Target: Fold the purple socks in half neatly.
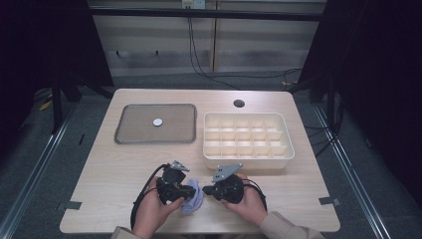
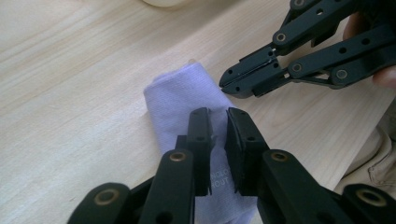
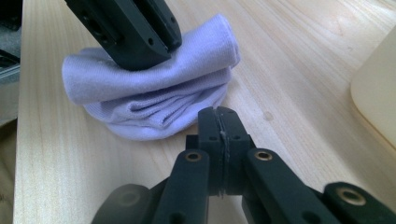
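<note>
A folded lavender cloth [image 1: 193, 200] lies on the wooden table near the front edge, between the two grippers. My left gripper [image 1: 195, 189] sits on top of it. In the left gripper view the jaws [image 2: 218, 123] stand almost together, pinching the cloth [image 2: 177, 98] in a narrow gap. My right gripper [image 1: 205, 189] is shut and holds nothing. In the right gripper view its tips [image 3: 218, 119] rest just beside the rounded edge of the cloth [image 3: 140, 93], with the left gripper [image 3: 154, 51] pressing on the top fold. The right gripper [image 2: 229, 81] also appears past the cloth's far corner.
A grey tray [image 1: 124, 124] with a small round silver disc [image 1: 158, 122] sits at the back left. A white box with several compartments [image 1: 286, 159] stands at the right, close behind the right gripper. A cable hole [image 1: 239, 103] is near the table's far edge.
</note>
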